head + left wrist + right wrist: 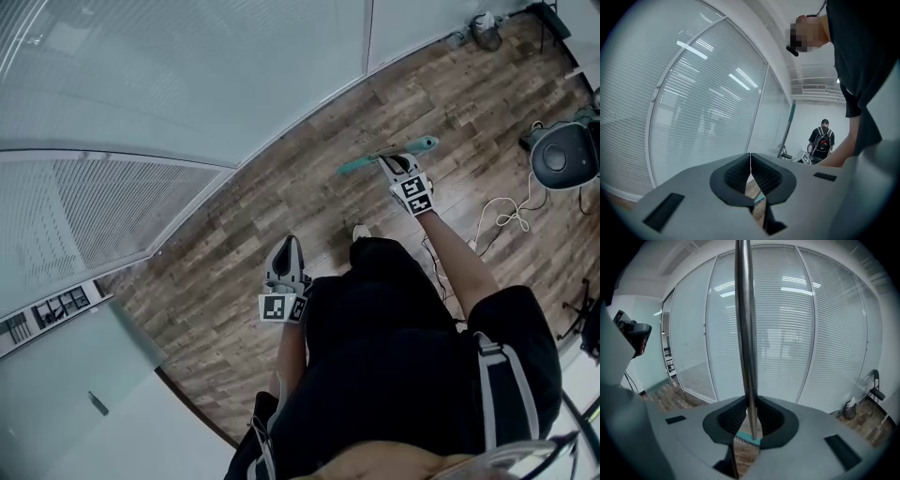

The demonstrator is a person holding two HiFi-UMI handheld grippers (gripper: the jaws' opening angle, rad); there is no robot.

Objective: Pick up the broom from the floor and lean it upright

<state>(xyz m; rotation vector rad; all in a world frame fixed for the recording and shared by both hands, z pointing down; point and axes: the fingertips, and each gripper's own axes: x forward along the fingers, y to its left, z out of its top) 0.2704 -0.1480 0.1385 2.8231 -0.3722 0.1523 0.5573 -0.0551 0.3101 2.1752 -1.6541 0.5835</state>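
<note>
The broom stands upright. In the head view its teal head (pixel 389 155) shows end-on over the wooden floor, just beyond my right gripper (pixel 394 162). In the right gripper view the silver broom handle (pixel 745 333) rises straight up between the pads, and the teal head with bristles (pixel 749 440) shows below. My right gripper (pixel 751 411) is shut on the handle. My left gripper (pixel 288 246) hangs beside the person's body, away from the broom. In its own view the left gripper (pixel 750 159) has its tips touching with nothing held, and the broom's pole (pixel 789 124) is visible far off.
A curved glass wall with blinds (pixel 187 103) runs along the left. A black round device (pixel 562 155) and white cables (pixel 502 217) lie on the floor at right. Another person with a backpack (pixel 824 140) stands far off. A chair (pixel 875 385) stands by the wall.
</note>
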